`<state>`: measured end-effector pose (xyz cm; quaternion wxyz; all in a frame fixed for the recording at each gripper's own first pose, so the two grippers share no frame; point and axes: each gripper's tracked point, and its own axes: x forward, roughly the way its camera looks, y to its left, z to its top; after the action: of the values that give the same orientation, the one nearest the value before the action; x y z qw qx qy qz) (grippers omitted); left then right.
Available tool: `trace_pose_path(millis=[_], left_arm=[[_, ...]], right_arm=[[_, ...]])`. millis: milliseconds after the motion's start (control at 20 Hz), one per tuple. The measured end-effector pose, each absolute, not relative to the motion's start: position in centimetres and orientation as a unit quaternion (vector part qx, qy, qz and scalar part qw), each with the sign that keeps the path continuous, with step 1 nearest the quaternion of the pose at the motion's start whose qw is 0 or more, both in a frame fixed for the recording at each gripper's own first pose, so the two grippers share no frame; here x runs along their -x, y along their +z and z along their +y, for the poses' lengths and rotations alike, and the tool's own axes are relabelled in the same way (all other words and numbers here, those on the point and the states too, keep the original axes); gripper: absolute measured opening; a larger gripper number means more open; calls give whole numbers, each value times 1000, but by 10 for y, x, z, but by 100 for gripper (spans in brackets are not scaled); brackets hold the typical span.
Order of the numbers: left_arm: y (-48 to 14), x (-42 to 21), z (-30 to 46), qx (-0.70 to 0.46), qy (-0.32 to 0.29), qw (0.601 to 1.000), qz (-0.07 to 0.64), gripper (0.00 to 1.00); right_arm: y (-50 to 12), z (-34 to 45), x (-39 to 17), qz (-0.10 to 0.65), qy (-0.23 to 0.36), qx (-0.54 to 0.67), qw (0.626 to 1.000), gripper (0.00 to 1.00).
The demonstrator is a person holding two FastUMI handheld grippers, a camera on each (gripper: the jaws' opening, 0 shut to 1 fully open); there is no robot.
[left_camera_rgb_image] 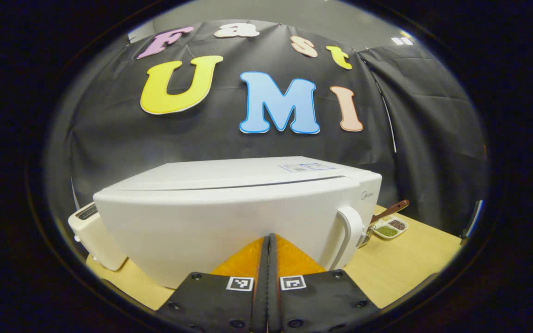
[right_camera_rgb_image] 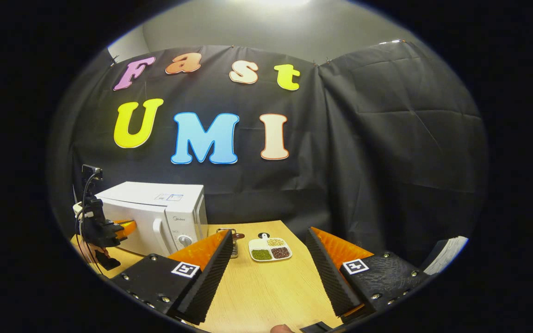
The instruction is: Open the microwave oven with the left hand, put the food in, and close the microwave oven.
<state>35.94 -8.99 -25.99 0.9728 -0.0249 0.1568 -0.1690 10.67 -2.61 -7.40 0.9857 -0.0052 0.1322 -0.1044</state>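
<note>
On pale wood table (right_camera_rgb_image: 257, 291): white divided dish (right_camera_rgb_image: 270, 249) of green, tan, dark grains beside boxy white microwave (right_camera_rgb_image: 155, 217), door closed. Left gripper (left_camera_rgb_image: 269, 249) clenched, empty; right gripper (right_camera_rgb_image: 266, 273) spread wide.

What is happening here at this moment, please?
A person holds a gripper in each hand at a wooden table. The left gripper, jaws shut and empty, is close in front of the white microwave oven, whose door looks closed, a little to the left of its handle. The right gripper waits with jaws open and empty, pointed toward a divided dish of food on the table beside the microwave. The food is not yet picked up.
</note>
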Motion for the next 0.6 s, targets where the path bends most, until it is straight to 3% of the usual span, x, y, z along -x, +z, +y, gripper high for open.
trace_pose_path(millis=[200, 600], left_arm=[[-249, -353, -95, -7, -171, 973, 158, 7], [-152, -274, -83, 40, -133, 986, 95, 7]], right_arm=[[-73, -16, -114, 133, -83, -2, 988, 96], [-54, 3, -123, 101, 2, -17, 995, 96]])
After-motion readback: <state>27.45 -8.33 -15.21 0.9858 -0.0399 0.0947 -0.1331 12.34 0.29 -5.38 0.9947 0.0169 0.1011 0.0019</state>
